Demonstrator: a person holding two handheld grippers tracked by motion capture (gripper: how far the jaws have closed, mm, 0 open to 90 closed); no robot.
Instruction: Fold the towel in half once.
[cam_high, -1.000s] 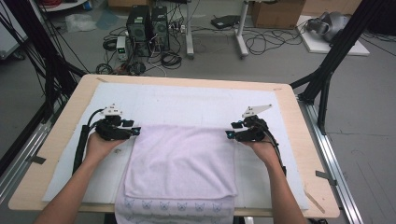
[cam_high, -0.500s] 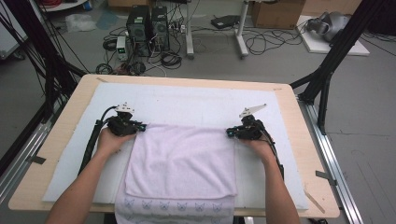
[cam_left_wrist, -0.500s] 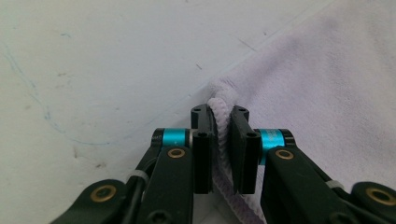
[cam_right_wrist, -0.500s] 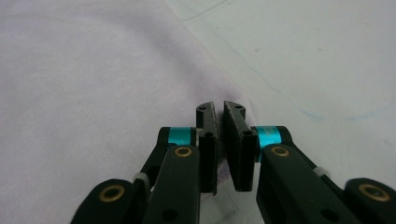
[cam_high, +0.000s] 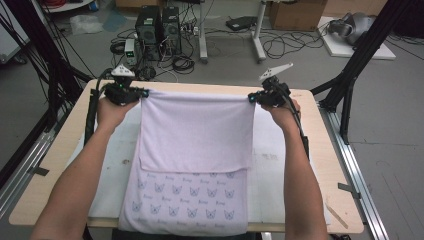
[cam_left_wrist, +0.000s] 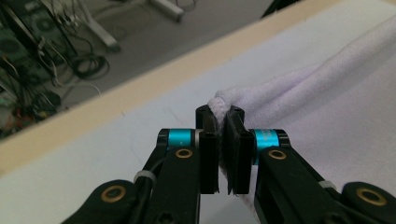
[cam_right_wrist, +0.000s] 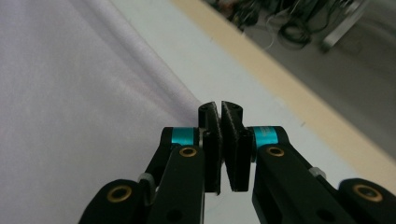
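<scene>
A pale lilac towel lies folded on the white mat, its top layer reaching halfway down over a butterfly-printed layer. My left gripper is shut on the towel's far left corner, and the cloth runs off to the right of the jaws. At the far right corner my right gripper is shut, with the towel running in to its jaws from the left. The far edge is stretched taut between the two grippers, near the table's far edge.
The wooden table carries a white mat. A thin wooden stick lies at the front right. Beyond the far edge, computer towers and cables sit on the floor. Black frame posts stand at both sides.
Both grippers have moved away from the person toward the far edge, drawing the towel's held edge with them. The towel now lies longer and the printed layer shows.
</scene>
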